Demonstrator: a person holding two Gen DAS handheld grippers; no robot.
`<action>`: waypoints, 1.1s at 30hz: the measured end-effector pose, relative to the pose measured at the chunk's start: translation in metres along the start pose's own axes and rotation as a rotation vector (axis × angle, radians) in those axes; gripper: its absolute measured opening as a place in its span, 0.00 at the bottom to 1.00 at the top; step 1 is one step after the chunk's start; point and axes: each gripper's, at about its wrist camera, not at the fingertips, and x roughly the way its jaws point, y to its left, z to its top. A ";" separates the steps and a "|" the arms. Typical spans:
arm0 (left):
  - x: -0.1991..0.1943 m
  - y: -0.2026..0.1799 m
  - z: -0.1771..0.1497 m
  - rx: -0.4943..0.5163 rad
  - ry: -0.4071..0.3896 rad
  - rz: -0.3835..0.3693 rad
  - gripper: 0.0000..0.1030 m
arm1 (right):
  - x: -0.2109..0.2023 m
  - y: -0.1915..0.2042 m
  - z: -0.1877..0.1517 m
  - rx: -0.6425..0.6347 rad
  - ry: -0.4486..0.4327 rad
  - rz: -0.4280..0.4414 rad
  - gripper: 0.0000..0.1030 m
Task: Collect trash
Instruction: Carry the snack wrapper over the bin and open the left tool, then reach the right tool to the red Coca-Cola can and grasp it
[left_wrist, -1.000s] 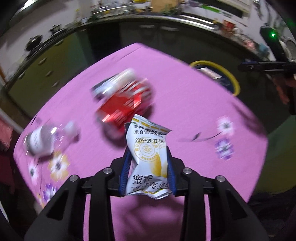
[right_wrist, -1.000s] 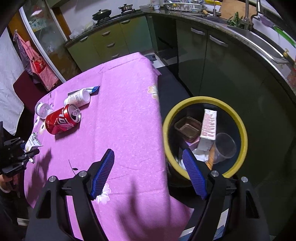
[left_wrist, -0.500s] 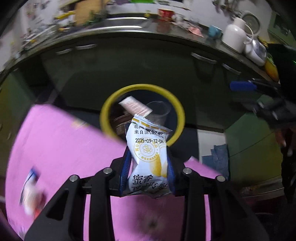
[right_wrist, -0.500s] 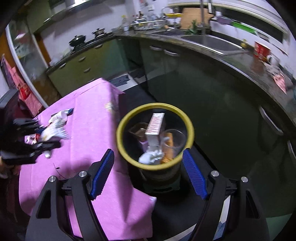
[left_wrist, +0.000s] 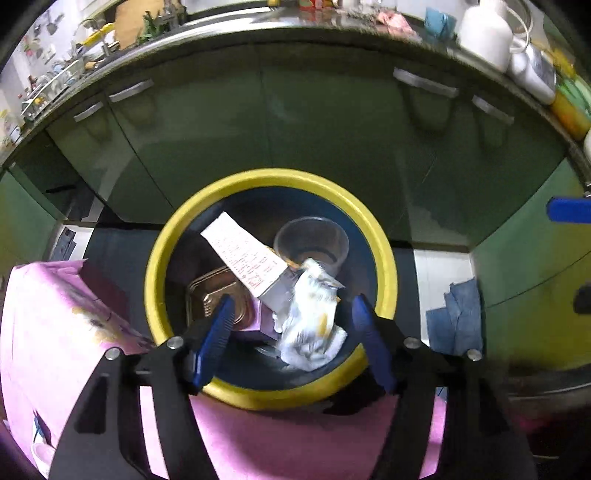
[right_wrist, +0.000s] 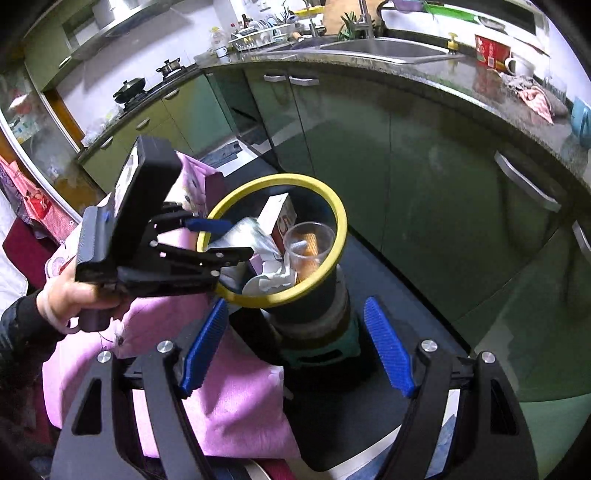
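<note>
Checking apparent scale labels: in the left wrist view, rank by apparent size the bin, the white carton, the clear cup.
1. bin, by far
2. white carton
3. clear cup, close behind; the carton is partly hidden, so this order is unsure

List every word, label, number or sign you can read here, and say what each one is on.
None can be read for certain.
White carton in the bin: rows of red print, too small to read.
Same carton, right wrist view: large red marks on its side, partly hidden, not legible.
Snack wrapper: blurred, print unreadable.
Red box on the counter: white markings, too small.
</note>
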 end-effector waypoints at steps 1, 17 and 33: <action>-0.012 0.004 -0.003 -0.015 -0.021 -0.010 0.62 | 0.000 0.001 0.001 0.002 -0.001 0.000 0.73; -0.234 0.073 -0.283 -0.464 -0.330 0.275 0.86 | 0.033 0.125 0.028 -0.264 0.066 0.192 0.74; -0.262 0.089 -0.420 -0.785 -0.334 0.324 0.86 | 0.118 0.405 0.051 -1.044 0.189 0.450 0.84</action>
